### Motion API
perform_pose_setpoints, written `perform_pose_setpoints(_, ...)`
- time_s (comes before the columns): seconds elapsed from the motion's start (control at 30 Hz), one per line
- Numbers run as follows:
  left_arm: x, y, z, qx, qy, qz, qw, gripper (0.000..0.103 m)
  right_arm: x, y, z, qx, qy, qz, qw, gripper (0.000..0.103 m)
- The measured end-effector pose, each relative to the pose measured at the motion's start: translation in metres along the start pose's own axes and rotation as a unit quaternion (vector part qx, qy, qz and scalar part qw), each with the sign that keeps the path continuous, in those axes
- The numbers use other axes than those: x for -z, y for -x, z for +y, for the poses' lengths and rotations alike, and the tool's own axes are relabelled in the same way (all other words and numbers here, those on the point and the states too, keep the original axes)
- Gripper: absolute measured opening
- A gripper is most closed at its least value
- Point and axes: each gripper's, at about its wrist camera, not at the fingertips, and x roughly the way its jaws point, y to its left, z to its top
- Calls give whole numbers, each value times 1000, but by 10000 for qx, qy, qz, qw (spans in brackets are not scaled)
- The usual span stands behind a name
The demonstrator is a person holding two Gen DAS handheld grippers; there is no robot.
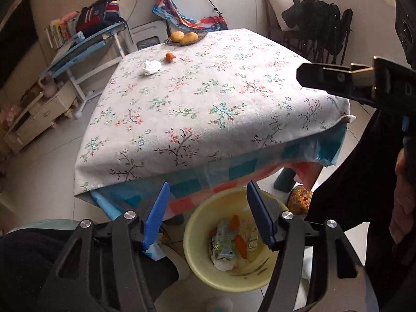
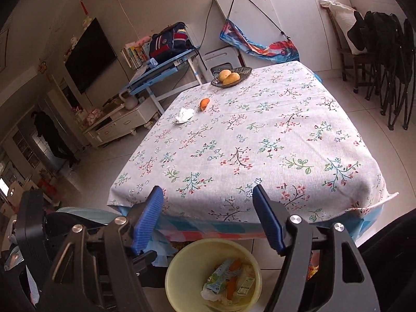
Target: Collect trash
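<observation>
Both tools wide open, nothing held: left tool [image 1: 208, 208], right tool [image 2: 208, 213]. Over the yellow bin [image 2: 182, 265]. White tissue [image 2: 185, 115] and orange peel [image 2: 204, 103] far off on the tabletop [image 2: 260, 143], far-left of both.

Yellow plastic bin [image 1: 197, 267] [image 2: 179, 273] stands upright on the floor just below the near table edge, w/ trash already in it: a green-and-white carton [image 1: 223, 239] [image 2: 221, 277] lying tilted, orange peel strips [image 1: 240, 244] [image 2: 231, 284] over it, and white tissue [image 1: 223, 264] [image 2: 210, 295] at the bottom. Still on the flowered tablecloth [image 1: 208, 98] [image 2: 260, 143], far-left part: a crumpled white tissue [image 1: 151, 67] [image 2: 185, 115] and, just beside it but apart, a small orange peel piece [image 1: 170, 57] [image 2: 204, 103], both near the fruit dish side.
</observation>
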Motion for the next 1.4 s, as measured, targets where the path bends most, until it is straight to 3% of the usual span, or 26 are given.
perform_pose_setpoints(0.2,-12,19,18,-519,341,-636,9960,76,-2,3,2,167,110,-172,9997,72)
perform_pose_setpoints(0.47,-17,30,41,-861,855,-941,9881,83,-2,3,9,416,343,-303,9981,77)
perform_pose_setpoints(0.73,-17,33,54,-1004,1209,-1056,9819,87,-2,2,17,502,622,-354,9962,79)
perform_pose_setpoints(1.4,-17,35,55,-1139,1257,-1155,9787,92,-1,-1,23,595,765,-353,9947,83)
